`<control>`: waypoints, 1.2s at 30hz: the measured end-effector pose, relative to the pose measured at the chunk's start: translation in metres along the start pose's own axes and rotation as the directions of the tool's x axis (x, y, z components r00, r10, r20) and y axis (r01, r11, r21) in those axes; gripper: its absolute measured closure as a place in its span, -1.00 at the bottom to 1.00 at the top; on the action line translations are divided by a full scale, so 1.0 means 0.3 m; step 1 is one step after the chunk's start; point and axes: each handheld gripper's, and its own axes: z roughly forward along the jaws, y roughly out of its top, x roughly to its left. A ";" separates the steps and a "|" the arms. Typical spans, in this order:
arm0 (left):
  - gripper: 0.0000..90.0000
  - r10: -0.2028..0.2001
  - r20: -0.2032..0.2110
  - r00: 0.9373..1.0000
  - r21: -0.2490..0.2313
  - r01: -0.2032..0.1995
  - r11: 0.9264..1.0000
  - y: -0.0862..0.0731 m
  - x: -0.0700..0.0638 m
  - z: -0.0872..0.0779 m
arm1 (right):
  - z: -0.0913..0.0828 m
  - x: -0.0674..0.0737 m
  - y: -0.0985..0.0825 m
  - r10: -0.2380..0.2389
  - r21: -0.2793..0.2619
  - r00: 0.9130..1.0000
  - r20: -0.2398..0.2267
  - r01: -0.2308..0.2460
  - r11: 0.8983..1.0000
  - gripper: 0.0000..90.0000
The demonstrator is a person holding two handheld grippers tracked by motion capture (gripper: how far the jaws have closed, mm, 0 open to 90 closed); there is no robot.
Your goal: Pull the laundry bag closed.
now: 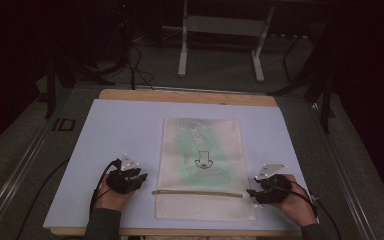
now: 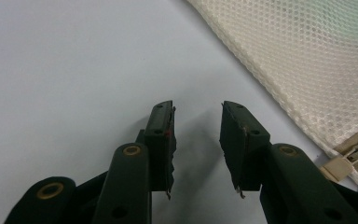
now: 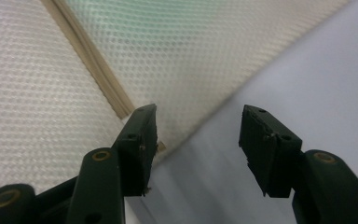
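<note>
**Both tongs released at either end of the zip on the mesh bag**

We are looking at a cream mesh bag [image 1: 202, 167] lying flat on the pale sheet [image 1: 120, 135] that is covering the tabletop [image 1: 187, 96]. The bag is sitting slightly right of the sheet's middle, its long sides running away from the person. Something green is showing faintly through the mesh, and a small dark printed mark is sitting near its centre. A tan zip [image 1: 197, 193] is crossing the bag close to its near end.

We are finding the left tongs [image 1: 139, 179] resting just beside the bag's left edge, near the zip's left end. In the left gripper view these tongs [image 2: 196, 140] are standing apart with bare sheet between them; the zip pull [image 2: 342, 164] is lying off to their right, untouched.

The right tongs [image 1: 252, 193] are lying at the bag's right edge, by the zip's right end. In the right gripper view these tongs [image 3: 196, 149] are gaping wide, with the bag's edge running between them and nothing being pressed. Both pairs are holding nothing.
</note>
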 end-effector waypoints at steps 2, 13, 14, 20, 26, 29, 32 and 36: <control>0.43 -0.001 -0.003 1.000 -0.002 0.001 1.000 -0.001 0.002 -0.003 | 0.007 0.007 0.011 -0.011 0.001 1.000 -0.001 0.011 1.000 0.01; 0.43 -0.009 -0.006 1.000 -0.012 0.009 1.000 -0.003 0.003 -0.009 | 0.027 0.040 0.070 -0.051 0.002 0.998 -0.042 0.051 0.999 -0.01; 0.43 -0.011 -0.006 1.000 -0.011 0.011 1.000 -0.004 0.003 -0.008 | 0.028 0.042 0.076 -0.056 -0.001 0.997 -0.049 0.056 0.998 -0.01; 0.43 -0.016 -0.006 1.000 -0.011 0.016 1.000 -0.005 0.004 -0.007 | 0.033 0.060 0.113 -0.084 -0.006 0.994 -0.071 0.084 0.996 0.00; 0.43 -0.019 -0.006 1.000 -0.013 0.019 1.000 -0.006 0.006 -0.007 | 0.049 0.080 0.145 -0.122 -0.003 0.988 -0.098 0.122 0.993 0.03; 0.43 -0.019 -0.006 1.000 -0.012 0.019 1.000 -0.006 0.006 -0.007 | 0.056 0.089 0.159 -0.128 -0.006 0.986 -0.106 0.128 0.992 0.03; 0.43 -0.020 -0.005 1.000 -0.013 0.020 1.000 -0.006 0.007 -0.007 | 0.062 0.099 0.174 -0.136 -0.010 0.983 -0.120 0.136 0.991 0.02; 0.42 -0.019 -0.006 1.000 -0.011 0.018 1.000 -0.006 0.007 -0.006 | 0.068 0.108 0.186 -0.145 -0.013 0.980 -0.134 0.144 0.989 0.02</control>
